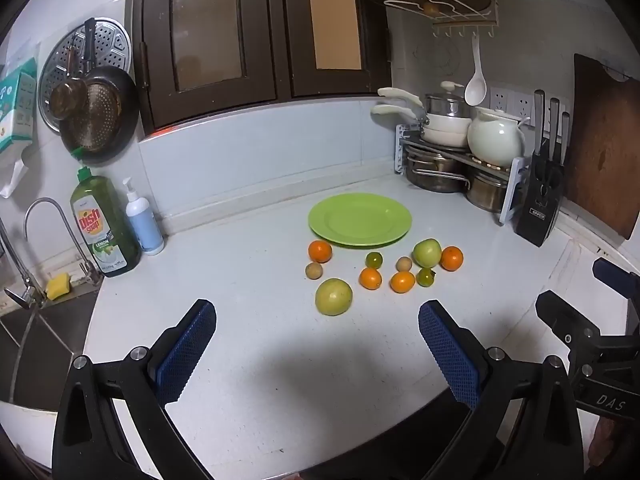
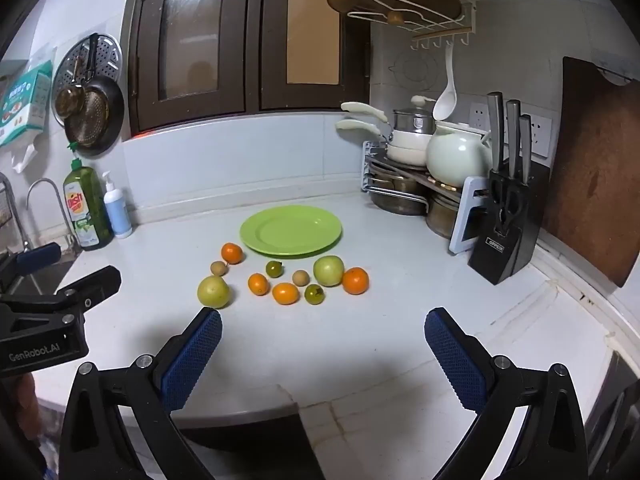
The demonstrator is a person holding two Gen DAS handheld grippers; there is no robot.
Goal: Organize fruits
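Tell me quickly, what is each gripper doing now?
Left gripper: open, holding nothing.
Right gripper: open, holding nothing.

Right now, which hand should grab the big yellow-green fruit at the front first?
Left, probably. The big yellow-green fruit sits almost centred ahead of the open left tool. For the open right tool, it lies off by its left finger. The green plate holds nothing.

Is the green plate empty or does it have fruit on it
Empty. The round green plate shows only bare surface; every fruit lies on the white countertop before it.
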